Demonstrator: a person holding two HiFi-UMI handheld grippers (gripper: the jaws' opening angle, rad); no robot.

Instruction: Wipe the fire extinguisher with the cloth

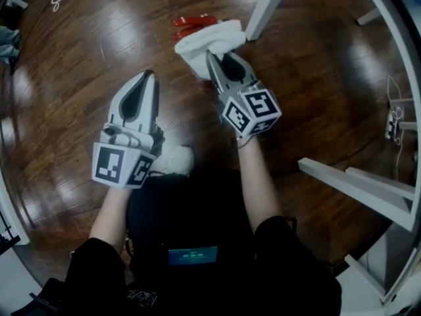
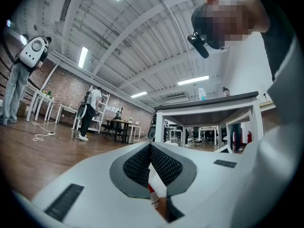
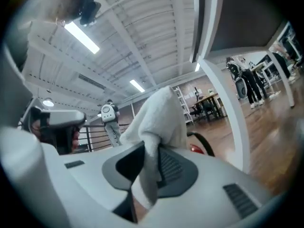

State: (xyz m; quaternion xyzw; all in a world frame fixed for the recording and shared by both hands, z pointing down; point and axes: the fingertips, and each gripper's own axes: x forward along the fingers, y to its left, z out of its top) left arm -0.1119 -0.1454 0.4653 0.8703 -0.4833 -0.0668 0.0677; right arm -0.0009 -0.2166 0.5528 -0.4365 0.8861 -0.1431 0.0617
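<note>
White towelling cloth (image 1: 214,38), soft and light, is pinched by a fold in the closed right gripper (image 1: 210,56) and lies over the red fire extinguisher (image 1: 194,22), which is probably heavy, rigid and slick, best steadied by its handle. Left gripper (image 1: 150,76), jaws together on nothing, hangs short of the extinguisher.

Glossy dark wood floor (image 1: 79,58), white table frames (image 1: 266,8), brick wall (image 2: 66,91) behind.

My head view is dim; the dark glossy wooden floor (image 1: 79,51) throws back pale glare patches. Long fluorescent ceiling strips (image 2: 83,56) light both gripper views brightly. All three bow toward black rounded edges. The white fluffy cloth (image 3: 156,120) looks soft, perhaps out of focus.
</note>
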